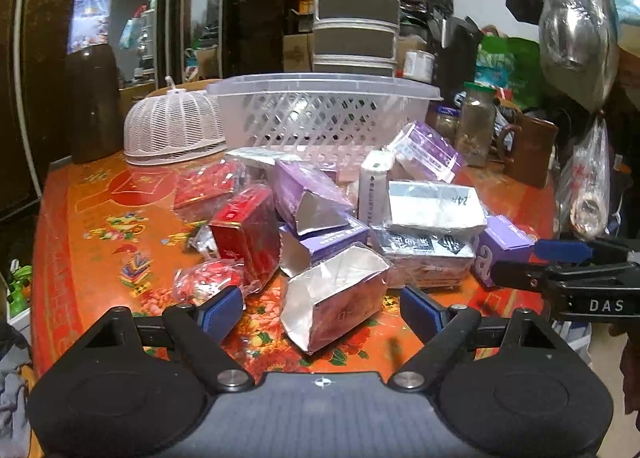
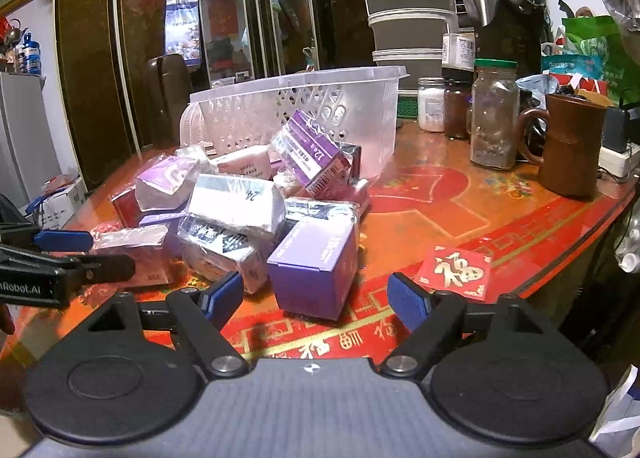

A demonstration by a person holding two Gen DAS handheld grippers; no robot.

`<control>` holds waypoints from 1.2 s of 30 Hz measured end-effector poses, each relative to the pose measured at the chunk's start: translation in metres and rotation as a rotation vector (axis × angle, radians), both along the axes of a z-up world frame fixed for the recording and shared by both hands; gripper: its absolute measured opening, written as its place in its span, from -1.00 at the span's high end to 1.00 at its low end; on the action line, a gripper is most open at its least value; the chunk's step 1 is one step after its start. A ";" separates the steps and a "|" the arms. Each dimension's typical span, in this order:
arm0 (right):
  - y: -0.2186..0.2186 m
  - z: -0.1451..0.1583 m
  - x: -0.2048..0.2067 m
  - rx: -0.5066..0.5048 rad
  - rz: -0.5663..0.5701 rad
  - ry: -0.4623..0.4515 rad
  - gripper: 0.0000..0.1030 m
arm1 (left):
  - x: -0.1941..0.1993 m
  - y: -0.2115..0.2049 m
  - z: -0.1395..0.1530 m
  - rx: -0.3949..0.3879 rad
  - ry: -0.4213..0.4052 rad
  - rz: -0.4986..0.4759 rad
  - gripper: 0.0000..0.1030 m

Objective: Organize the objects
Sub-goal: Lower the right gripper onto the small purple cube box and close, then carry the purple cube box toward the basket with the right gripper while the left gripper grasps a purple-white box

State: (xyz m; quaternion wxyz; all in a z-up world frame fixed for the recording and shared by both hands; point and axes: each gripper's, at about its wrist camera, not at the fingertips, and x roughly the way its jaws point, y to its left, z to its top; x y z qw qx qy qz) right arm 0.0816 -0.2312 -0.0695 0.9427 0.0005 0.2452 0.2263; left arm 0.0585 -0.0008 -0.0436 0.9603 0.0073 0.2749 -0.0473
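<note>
A heap of small boxes lies on the orange patterned table (image 1: 100, 226). It holds a red box (image 1: 246, 236), several purple boxes and silver foil-lined ones. A white lattice basket (image 1: 324, 114) stands behind the heap and also shows in the right wrist view (image 2: 304, 114). My left gripper (image 1: 322, 312) is open, with a torn silver-lined box (image 1: 336, 294) between its fingers, not touching. My right gripper (image 2: 316, 298) is open, just in front of a purple box (image 2: 314, 270). Each gripper shows at the edge of the other's view, the right one (image 1: 532, 262) beside a purple box (image 1: 506, 246).
A white mesh dome cover (image 1: 174, 126) sits left of the basket. Glass jars (image 2: 494, 114) and a brown mug (image 2: 568, 142) stand at the right. A red envelope (image 2: 454, 272) lies near the table's front edge. Stacked grey containers (image 1: 354, 6) rise behind.
</note>
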 end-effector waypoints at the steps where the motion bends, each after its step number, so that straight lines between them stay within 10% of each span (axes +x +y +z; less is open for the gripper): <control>1: 0.001 0.000 0.001 -0.004 -0.002 -0.006 -0.59 | 0.002 0.000 -0.001 0.001 0.001 -0.010 -0.73; 10: 0.003 -0.003 0.006 0.005 0.014 0.001 -0.39 | 0.013 -0.003 -0.007 0.008 0.036 -0.059 -0.59; 14: 0.003 -0.004 0.006 0.006 0.023 0.012 0.07 | 0.012 0.002 -0.008 -0.025 0.048 -0.058 -0.05; 36: -0.033 0.007 0.000 0.002 0.029 0.040 0.07 | -0.009 0.033 -0.002 -0.189 -0.039 -0.066 0.21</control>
